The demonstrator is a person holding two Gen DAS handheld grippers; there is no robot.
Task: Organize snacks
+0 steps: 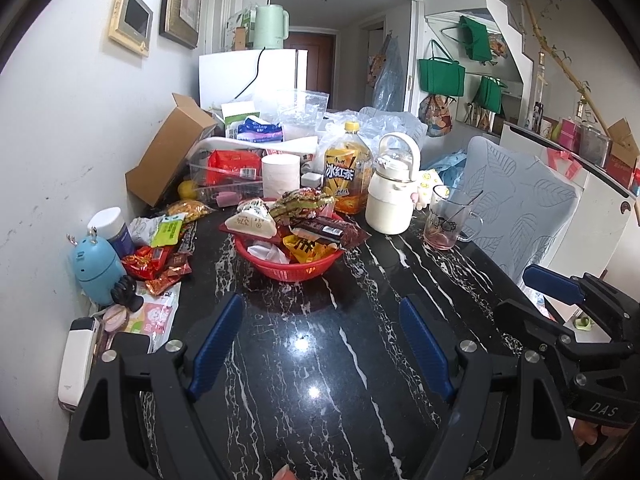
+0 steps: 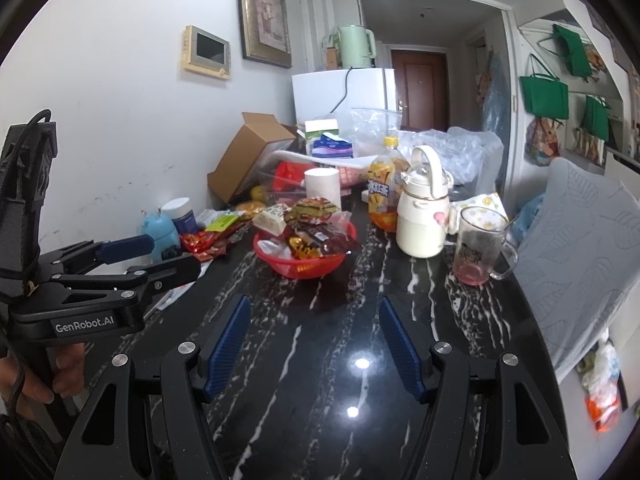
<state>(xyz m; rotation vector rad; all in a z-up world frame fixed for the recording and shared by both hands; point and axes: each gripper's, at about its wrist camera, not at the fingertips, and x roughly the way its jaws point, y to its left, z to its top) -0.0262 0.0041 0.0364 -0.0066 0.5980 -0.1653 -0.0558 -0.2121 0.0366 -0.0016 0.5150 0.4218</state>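
Both the left tongs (image 1: pixel 320 356) and right tongs (image 2: pixel 316 350) hover open and empty above the near tabletop (image 1: pixel 320 380), while light, crinkly, slippery snack packets (image 1: pixel 160 264), best pinched at a flat edge, lie far left beside the heaped red basket (image 1: pixel 292 270), whose lower contents are hidden.

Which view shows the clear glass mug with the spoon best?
The right wrist view: the clear glass mug sits large and close, its handle and pink dregs plain. In the left wrist view the mug is smaller and farther off, though unblocked, spoon visible.
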